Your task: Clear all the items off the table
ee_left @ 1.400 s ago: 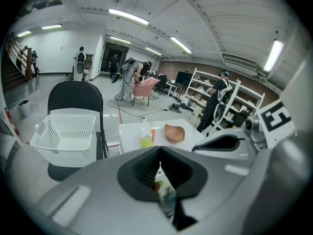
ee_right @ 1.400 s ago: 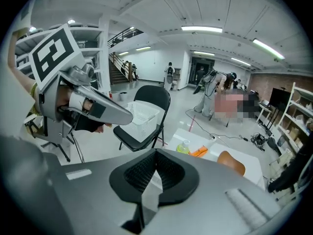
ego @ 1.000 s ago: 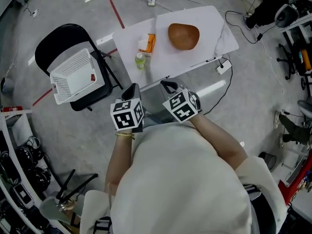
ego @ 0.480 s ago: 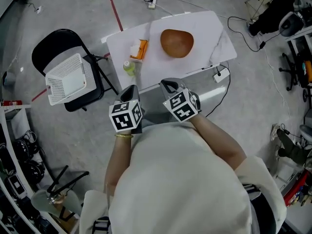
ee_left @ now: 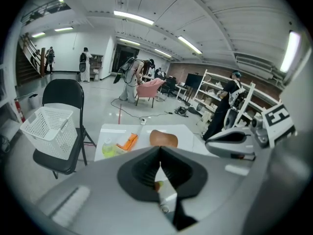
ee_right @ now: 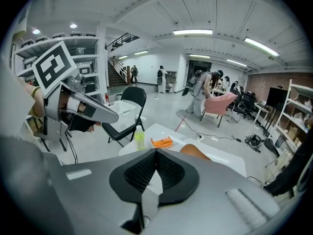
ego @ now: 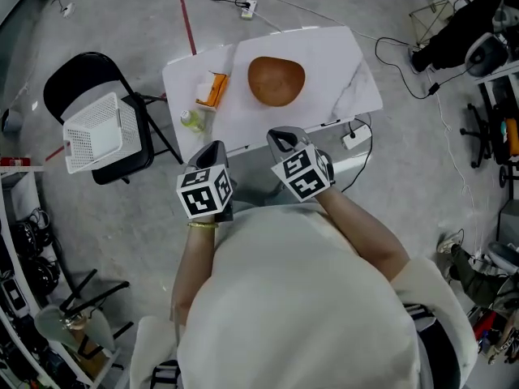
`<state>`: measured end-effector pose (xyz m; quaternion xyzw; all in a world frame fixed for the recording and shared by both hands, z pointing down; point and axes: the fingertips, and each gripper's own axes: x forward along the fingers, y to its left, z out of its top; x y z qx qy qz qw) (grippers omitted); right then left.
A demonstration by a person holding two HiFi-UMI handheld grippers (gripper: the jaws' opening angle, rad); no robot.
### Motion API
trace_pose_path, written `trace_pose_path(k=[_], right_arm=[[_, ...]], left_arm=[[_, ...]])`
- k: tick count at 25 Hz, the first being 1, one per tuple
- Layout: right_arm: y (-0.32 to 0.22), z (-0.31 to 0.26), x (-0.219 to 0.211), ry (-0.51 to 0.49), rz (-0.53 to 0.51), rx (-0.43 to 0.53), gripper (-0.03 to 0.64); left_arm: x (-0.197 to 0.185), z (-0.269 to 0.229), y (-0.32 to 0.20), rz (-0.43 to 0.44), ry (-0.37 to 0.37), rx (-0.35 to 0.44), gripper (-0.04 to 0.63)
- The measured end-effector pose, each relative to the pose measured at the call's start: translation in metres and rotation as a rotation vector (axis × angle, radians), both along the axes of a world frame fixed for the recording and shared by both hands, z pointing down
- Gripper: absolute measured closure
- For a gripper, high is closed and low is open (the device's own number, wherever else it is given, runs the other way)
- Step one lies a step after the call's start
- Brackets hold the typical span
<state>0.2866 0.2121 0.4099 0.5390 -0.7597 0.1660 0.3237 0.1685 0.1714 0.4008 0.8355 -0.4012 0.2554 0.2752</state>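
- The left claw has its jaws pressed fully together, with nothing between them (in the left gripper view the black pads meet in one seam).
- The right claw is closed down the same way, pad on pad, and is empty.
- Both claws are held side by side in front of the person's torso. They point at the worktop from short of its near edge and touch nothing on it.
- The worktop is white and rectangular, and carries three items.
- The brown bowl sits near the middle of the worktop, clear of the other two items.
- The orange box lies to the left of the bowl, near it but not touching. There is a pale patch at the box's left side (too small to tell what it is).
- The green bottle stands upright at the near left corner of the worktop, just beside the near end of the box.
- The white basket rests on the seat of a black folding chair, to the left of the worktop and apart from it.
- The grey floor has loose cables and a red tape line beyond the far edge of the worktop.
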Motion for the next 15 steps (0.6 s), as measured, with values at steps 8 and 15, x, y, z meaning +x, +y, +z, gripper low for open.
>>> trace_pose_path(k=[8,15], right_arm=[[0.026,0.007,0.058,0.0,-0.032,-0.011,0.617],[0.048,0.016,0.103,-0.005,-0.007,-0.02,0.617]], left_arm=[[0.05,0.007,0.016,-0.059,0.001,-0.009,0.587],[0.082,0.013,0.028,-0.083,0.003,-0.015,0.586]])
